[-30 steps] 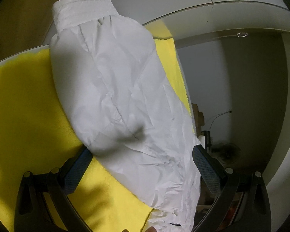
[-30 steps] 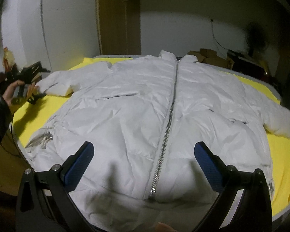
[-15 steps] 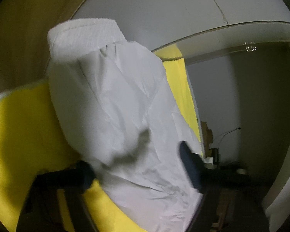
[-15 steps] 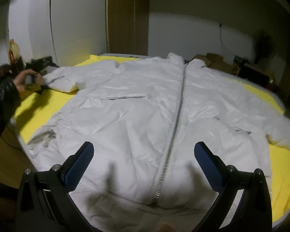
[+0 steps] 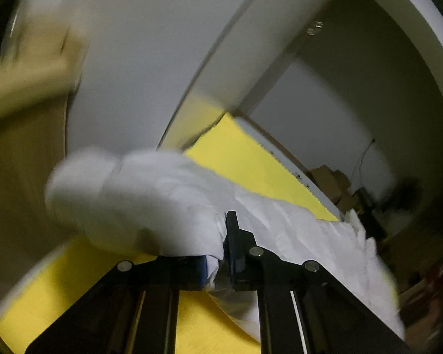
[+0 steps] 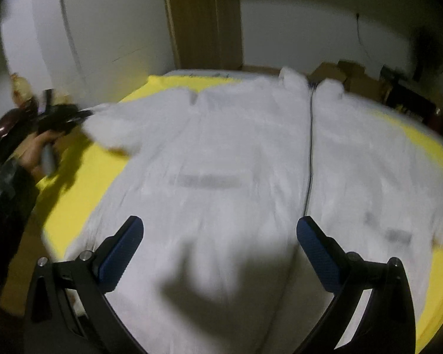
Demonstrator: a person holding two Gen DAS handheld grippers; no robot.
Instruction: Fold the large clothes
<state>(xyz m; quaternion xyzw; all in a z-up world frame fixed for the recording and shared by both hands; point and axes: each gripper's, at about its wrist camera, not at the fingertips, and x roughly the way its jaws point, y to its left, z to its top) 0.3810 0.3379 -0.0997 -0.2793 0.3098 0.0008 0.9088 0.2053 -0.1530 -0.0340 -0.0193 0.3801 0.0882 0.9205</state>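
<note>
A large white padded jacket point(image 6: 251, 159) lies front up and zipped on a yellow sheet point(image 6: 82, 188). Its zipper point(image 6: 310, 153) runs down the middle. My left gripper point(image 5: 217, 262) is shut on the jacket's sleeve point(image 5: 150, 203) near the cuff and holds it off the sheet point(image 5: 82, 289). It also shows in the right wrist view point(image 6: 73, 118) at the far left, at the sleeve end. My right gripper point(image 6: 218, 253) is open and empty above the jacket's lower front.
A white wall point(image 6: 109, 29) and a wooden door point(image 6: 203, 20) stand behind the bed. Cardboard boxes point(image 6: 348, 76) and dark clutter sit at the back right. The bed's left edge point(image 6: 29, 250) drops to the floor.
My left gripper has closed on the sleeve and lifted it, tilting the view up. My right gripper has moved a little forward and stayed open.
</note>
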